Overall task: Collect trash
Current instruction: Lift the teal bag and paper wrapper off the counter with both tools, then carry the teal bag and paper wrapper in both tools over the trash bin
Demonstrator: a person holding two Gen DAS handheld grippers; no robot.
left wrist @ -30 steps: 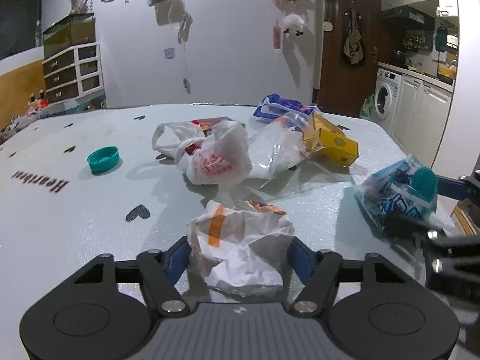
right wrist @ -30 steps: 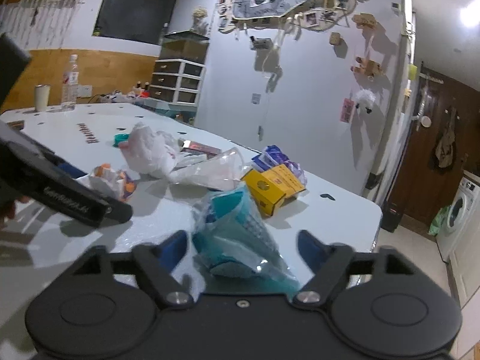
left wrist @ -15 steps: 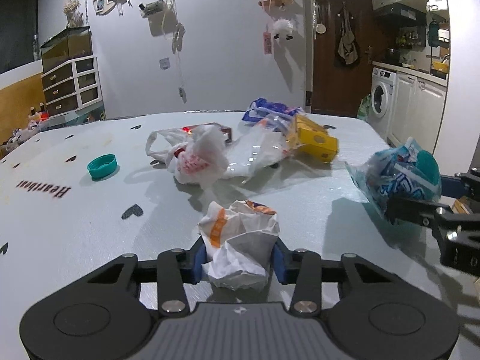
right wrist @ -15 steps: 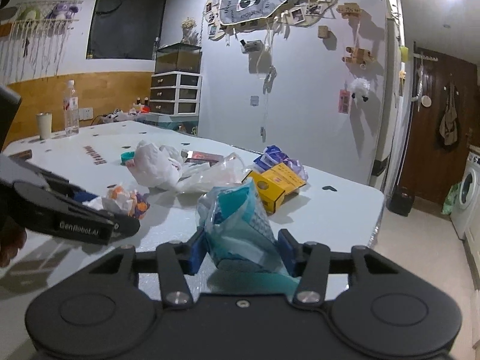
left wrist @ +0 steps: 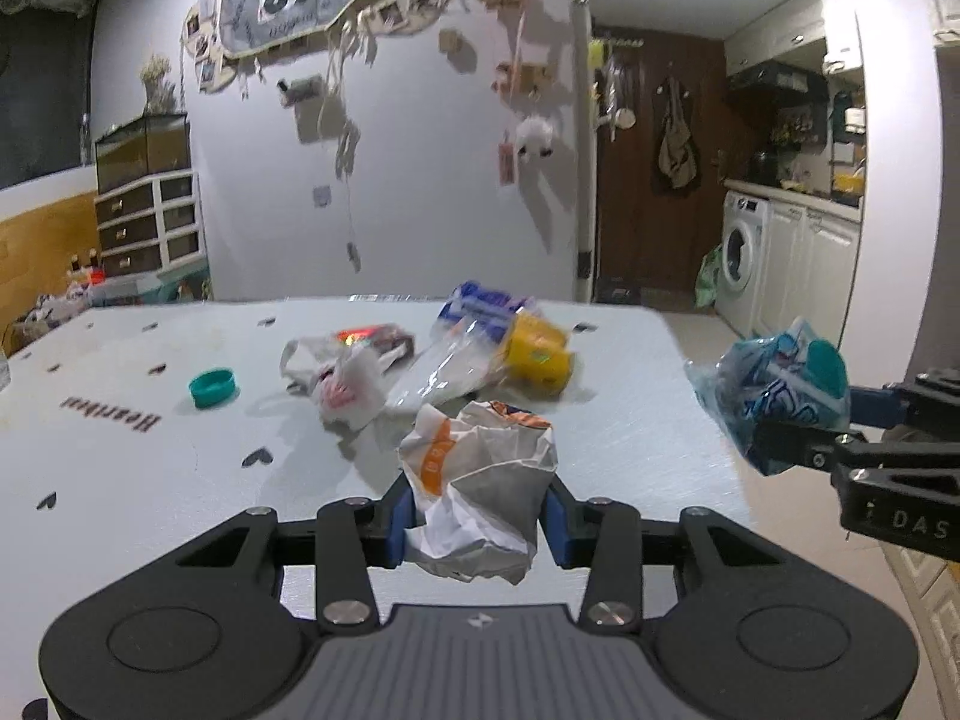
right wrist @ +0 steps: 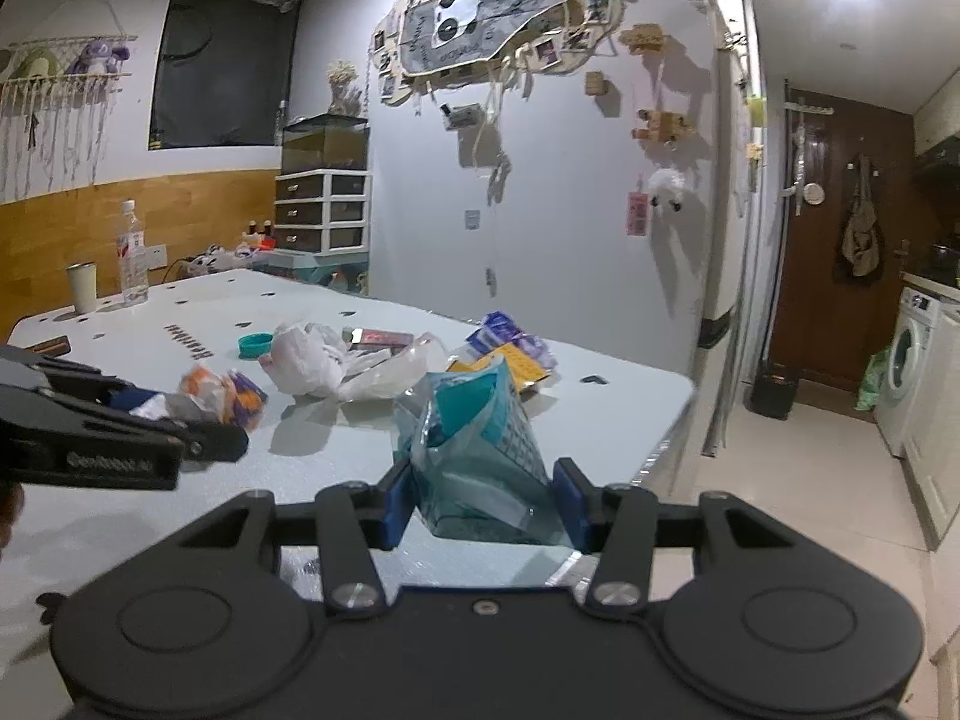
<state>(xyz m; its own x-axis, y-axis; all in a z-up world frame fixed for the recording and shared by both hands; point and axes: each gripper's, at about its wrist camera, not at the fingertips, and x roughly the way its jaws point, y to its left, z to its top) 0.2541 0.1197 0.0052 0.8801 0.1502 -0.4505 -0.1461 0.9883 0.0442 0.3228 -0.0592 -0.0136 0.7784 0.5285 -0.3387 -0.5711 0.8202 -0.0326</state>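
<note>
The left gripper (left wrist: 477, 519) is clamped on a crumpled white-and-orange paper wrapper (left wrist: 480, 480), lifted above the white table (left wrist: 150, 450). The right gripper (right wrist: 483, 501) pinches a teal-and-blue plastic packet (right wrist: 477, 450) near the table's right edge, with the remaining litter lying well ahead of both.

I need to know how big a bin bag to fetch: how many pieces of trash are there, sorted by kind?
Crumpled paper wrapper: 1
Plastic bags and wrappers: 4: blue pouch, white bag, clear bag, purple packet
Boxes: 2: yellow box, dark box
Teal lid: 1
Total: 8

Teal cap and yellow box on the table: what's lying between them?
In the left wrist view, between the teal cap and yellow box lie a white plastic bag, a dark red packet behind it, and a clear bag.
</note>
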